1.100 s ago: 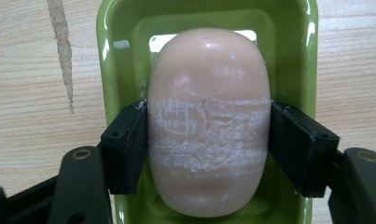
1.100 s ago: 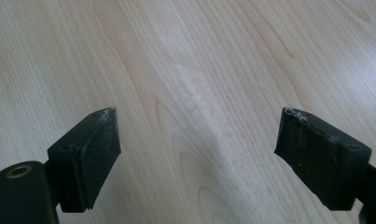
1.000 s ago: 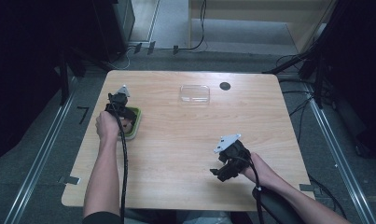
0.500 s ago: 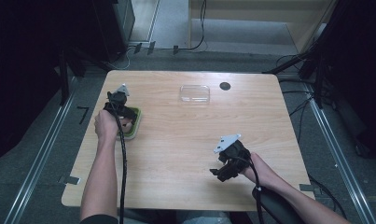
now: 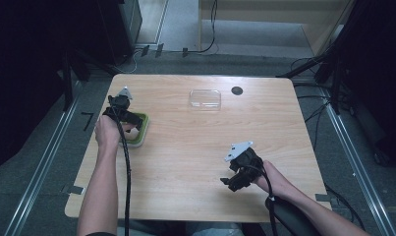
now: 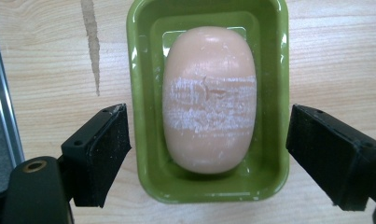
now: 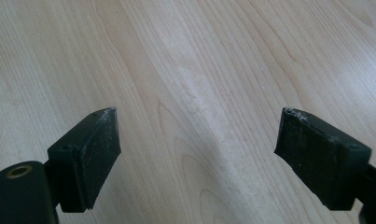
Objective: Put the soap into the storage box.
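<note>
Soap (image 6: 209,100) in green dish (image 6: 146,93)

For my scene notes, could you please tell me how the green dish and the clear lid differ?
The green dish is opaque and holds a pink soap bar; the clear lid is see-through with nothing on it. The dish lies under the left gripper; the lid lies apart. Both are rounded rectangles on the table.

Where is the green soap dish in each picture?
High view: the green soap dish sits at the table's left side, partly under the left gripper.
Left gripper view: the dish lies in the middle, between the open jaws, holding a pink soap.
Right gripper view: bare wood.
Shared landmark: the wooden table.
</note>
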### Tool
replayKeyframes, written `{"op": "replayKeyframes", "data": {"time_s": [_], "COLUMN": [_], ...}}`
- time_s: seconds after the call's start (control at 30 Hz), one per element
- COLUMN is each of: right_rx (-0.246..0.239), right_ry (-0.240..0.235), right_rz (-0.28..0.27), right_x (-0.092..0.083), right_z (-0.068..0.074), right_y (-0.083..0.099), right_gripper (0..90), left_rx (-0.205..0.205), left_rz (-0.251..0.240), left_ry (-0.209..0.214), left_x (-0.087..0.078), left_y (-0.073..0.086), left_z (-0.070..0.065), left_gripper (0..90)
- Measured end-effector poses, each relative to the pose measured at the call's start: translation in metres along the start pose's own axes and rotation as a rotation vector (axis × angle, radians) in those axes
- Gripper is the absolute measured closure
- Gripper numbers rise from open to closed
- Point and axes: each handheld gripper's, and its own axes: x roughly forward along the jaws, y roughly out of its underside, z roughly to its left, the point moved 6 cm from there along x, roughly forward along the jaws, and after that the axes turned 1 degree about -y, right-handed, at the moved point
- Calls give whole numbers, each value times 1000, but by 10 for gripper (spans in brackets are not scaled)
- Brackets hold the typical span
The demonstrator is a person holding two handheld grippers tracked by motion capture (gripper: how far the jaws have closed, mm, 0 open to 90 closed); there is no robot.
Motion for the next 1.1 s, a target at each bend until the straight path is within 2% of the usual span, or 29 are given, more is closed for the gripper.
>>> {"op": "replayKeyframes", "data": {"time_s": [0.2, 0.63, 1.1], "right_rx": [5, 3, 10], "right_ry": [4, 5, 9], "right_rz": [1, 1, 0], "right_x": [0, -2, -3], "right_z": [0, 1, 1], "right_y": [1, 2, 3], "right_gripper": [140, 140, 140], "left_rx": [19, 33, 72], "left_rz": [3, 11, -7], "left_ry": [4, 15, 14], "left_x": [-6, -5, -29], "left_y": [3, 13, 33], "left_z": [-1, -4, -12], "left_gripper": [136, 129, 99]}}
